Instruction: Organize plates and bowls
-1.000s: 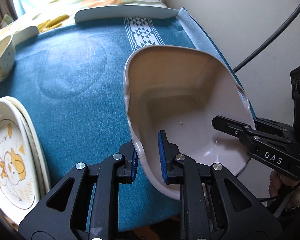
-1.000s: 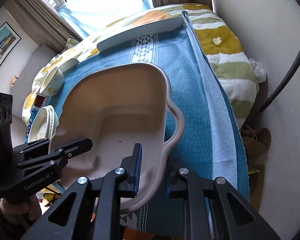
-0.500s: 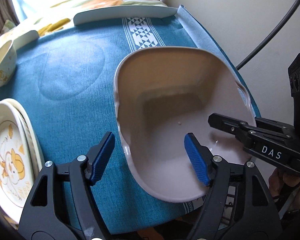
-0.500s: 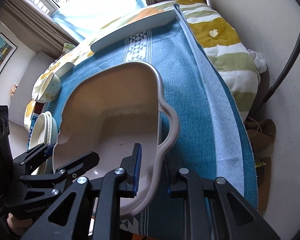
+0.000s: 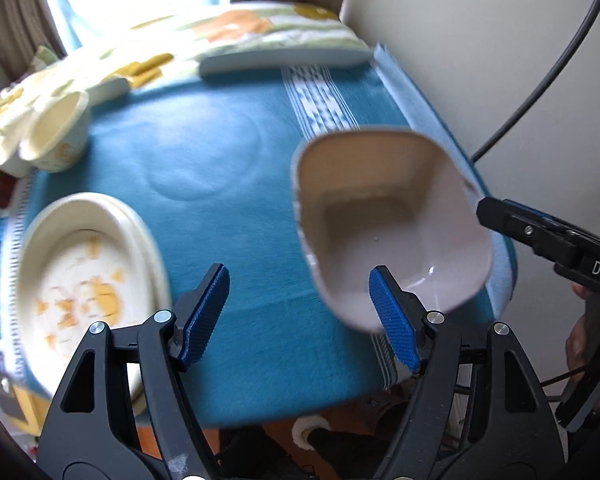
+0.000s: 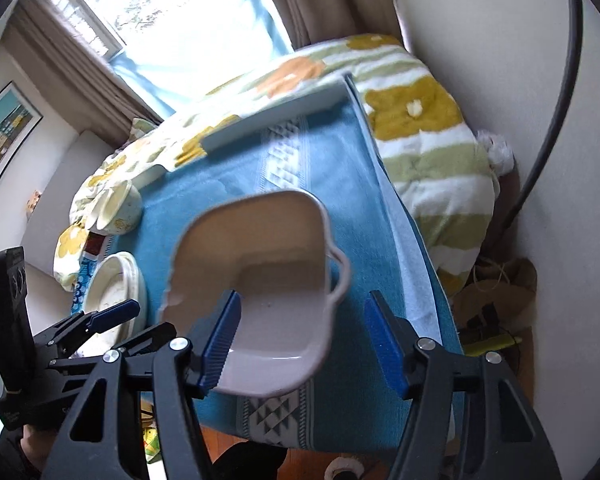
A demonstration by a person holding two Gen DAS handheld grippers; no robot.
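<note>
A pale pink dish [image 5: 388, 208] with small side handles rests on the blue tablecloth [image 5: 220, 160]. My left gripper [image 5: 298, 284] stands open above the dish's near left rim, and its pads do not touch it. The jaws of my right gripper [image 6: 303, 304] are opening, with the dish's [image 6: 260, 248] right rim and handle between them, untouched. A stack of cream plates [image 5: 84, 264] with a yellow cartoon print lies at the left. At the far left stands a small cream bowl [image 5: 56, 136]. Each gripper shows at the edge of the other's view.
A long white tray [image 5: 284, 60] lies along the table's far edge against a flowered blanket [image 6: 420, 120]. A wall [image 5: 480, 60] with a black cable stands close on the right. The table's near edge drops to a wooden floor.
Both grippers were shut on the dish's rim. The left let go first, then the right. Both have lifted and drawn back, and the dish now sits flat on the cloth.
</note>
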